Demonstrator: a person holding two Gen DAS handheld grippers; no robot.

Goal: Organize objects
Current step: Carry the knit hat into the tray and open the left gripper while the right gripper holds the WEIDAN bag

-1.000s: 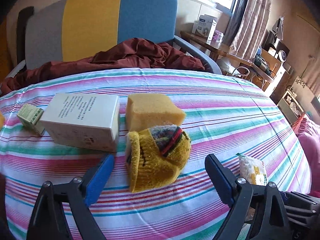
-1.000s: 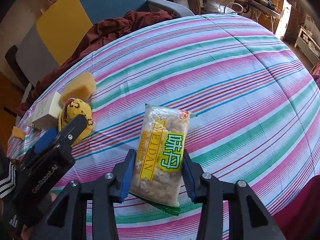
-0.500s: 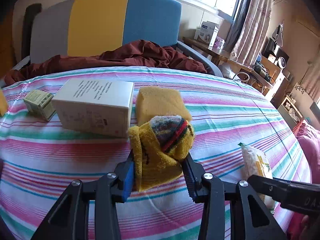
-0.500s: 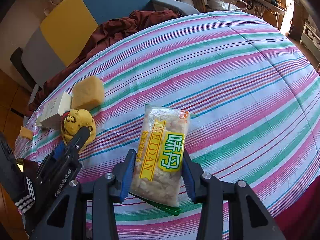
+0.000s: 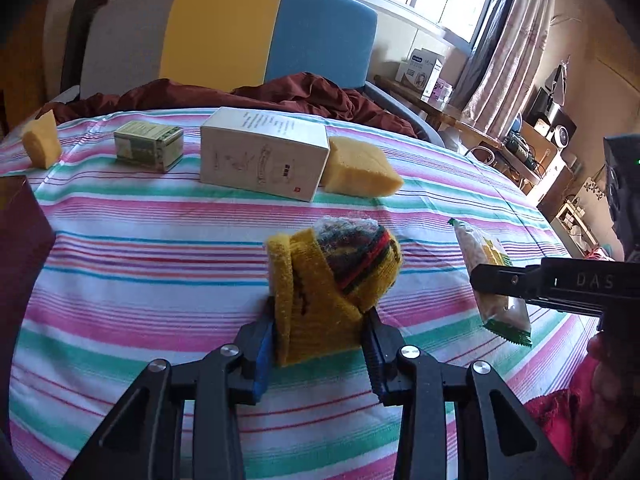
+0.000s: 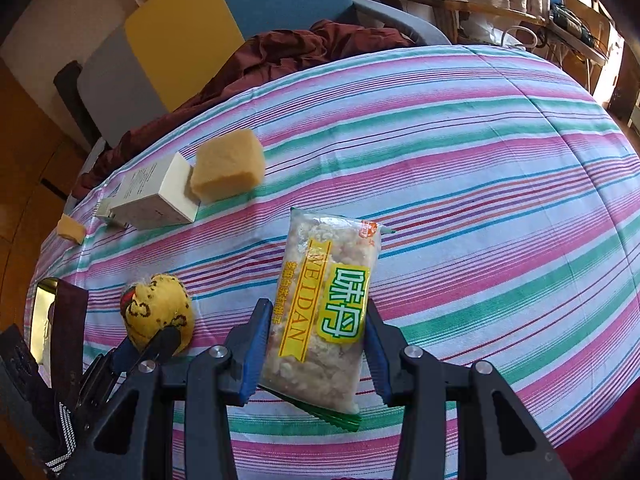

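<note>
My left gripper point(image 5: 320, 336) is shut on a rolled yellow knit sock point(image 5: 332, 284) with red and dark stripes, held just above the striped cloth. The sock also shows in the right wrist view point(image 6: 158, 316), with the left gripper point(image 6: 148, 348) around it. My right gripper point(image 6: 316, 340) is shut on a clear snack packet point(image 6: 324, 304) with yellow and green labels. The packet also shows in the left wrist view point(image 5: 492, 276), gripped from the right by the right gripper point(image 5: 496, 280).
On the striped tablecloth point(image 5: 160, 240) lie a white box point(image 5: 264, 160), a yellow sponge point(image 5: 360, 168), a small green box point(image 5: 148, 146) and a second sponge piece point(image 5: 40, 144). A dark box point(image 5: 20, 240) stands at the left edge. A chair with maroon cloth point(image 5: 240, 92) stands behind.
My left gripper closed on the yellow sock and drew it back from the sponge and white box toward the near edge. My right gripper has kept hold of the snack packet.
</note>
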